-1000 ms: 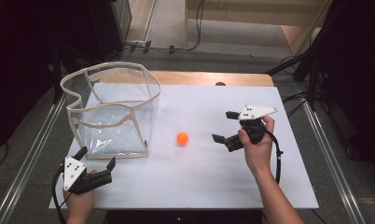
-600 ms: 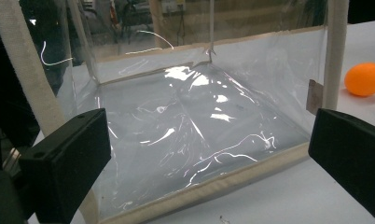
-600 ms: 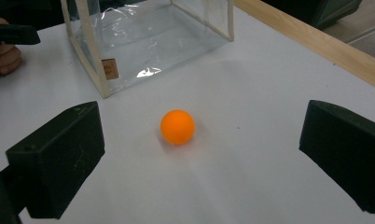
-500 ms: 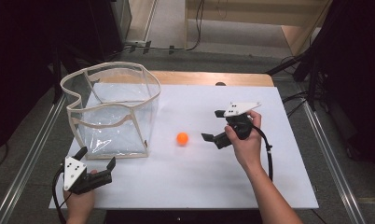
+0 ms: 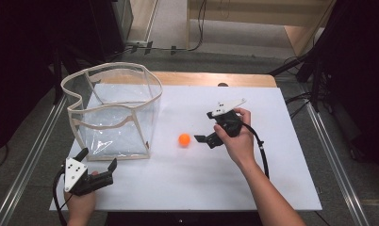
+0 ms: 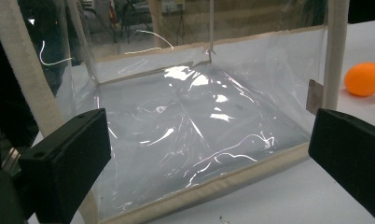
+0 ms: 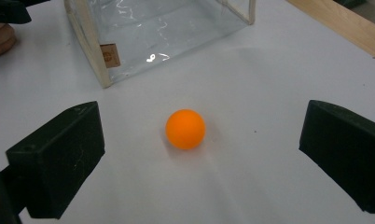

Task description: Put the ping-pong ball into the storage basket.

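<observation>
At the left of the white table (image 5: pixel 272 141) stood the clear plastic bin (image 5: pixel 113 113), a soft-walled box with cream fabric trim along its edges and rim. Its open top faced up, and through the transparent walls I saw nothing lying on its crinkled floor. It rested flat on the table, its wavy rim sagging a little at the near left corner.

My left gripper (image 5: pixel 97 162) sat near the front left corner of the table, just in front of the bin's near wall. I gripped its handle from below, the forearm coming in from the table's near edge. Its jaws were spread wide and pointed at the bin; in the left gripper view the bin's near wall (image 6: pixel 195 140) lay between them, untouched by either.

Just right of the bin, clear of its wall, the orange ball (image 5: pixel 184 139) rested on the bare table.

Right of the ball was my right gripper (image 5: pixel 205 126), held above the table with my wrist bent and the forearm angling in from the lower right. Its jaws stood wide apart and aimed leftward at the ball. In the right gripper view the ball (image 7: pixel 185 129) lay centred between the two black jaws, ahead of them and touching neither.
</observation>
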`<action>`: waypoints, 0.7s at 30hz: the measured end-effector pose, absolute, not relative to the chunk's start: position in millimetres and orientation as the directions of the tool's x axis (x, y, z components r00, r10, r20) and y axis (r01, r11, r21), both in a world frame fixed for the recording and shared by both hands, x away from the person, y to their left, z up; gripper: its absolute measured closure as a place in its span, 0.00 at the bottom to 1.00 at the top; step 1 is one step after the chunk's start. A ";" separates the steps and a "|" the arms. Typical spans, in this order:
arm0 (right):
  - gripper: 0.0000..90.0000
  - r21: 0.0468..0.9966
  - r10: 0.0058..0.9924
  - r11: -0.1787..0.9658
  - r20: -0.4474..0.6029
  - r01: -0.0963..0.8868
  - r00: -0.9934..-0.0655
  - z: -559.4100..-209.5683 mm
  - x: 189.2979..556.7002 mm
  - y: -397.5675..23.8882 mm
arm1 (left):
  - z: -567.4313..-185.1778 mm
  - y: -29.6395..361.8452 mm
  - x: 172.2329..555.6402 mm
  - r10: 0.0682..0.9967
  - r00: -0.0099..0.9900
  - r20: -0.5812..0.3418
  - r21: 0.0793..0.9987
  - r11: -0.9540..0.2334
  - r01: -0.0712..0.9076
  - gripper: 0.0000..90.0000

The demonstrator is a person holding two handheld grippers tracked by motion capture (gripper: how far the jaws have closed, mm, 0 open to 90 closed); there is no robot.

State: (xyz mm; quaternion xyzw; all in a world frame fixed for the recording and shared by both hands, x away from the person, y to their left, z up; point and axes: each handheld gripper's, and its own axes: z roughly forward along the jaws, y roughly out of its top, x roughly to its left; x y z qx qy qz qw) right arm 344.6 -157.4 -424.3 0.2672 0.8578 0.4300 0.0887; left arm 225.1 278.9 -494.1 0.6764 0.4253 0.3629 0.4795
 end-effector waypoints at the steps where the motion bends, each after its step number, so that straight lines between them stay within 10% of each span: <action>1: 0.00 0.784 0.534 0.488 0.080 0.384 -0.842 -424.7 345.3 -155.5 | -494.2 278.8 225.1 0.923 0.375 0.083 0.957 -0.179 0.227 0.00; 21: 0.00 0.723 0.500 0.573 0.065 0.386 -0.864 -434.8 356.6 -124.8 | -494.1 278.7 225.1 0.922 0.378 0.083 0.957 -0.180 0.228 0.00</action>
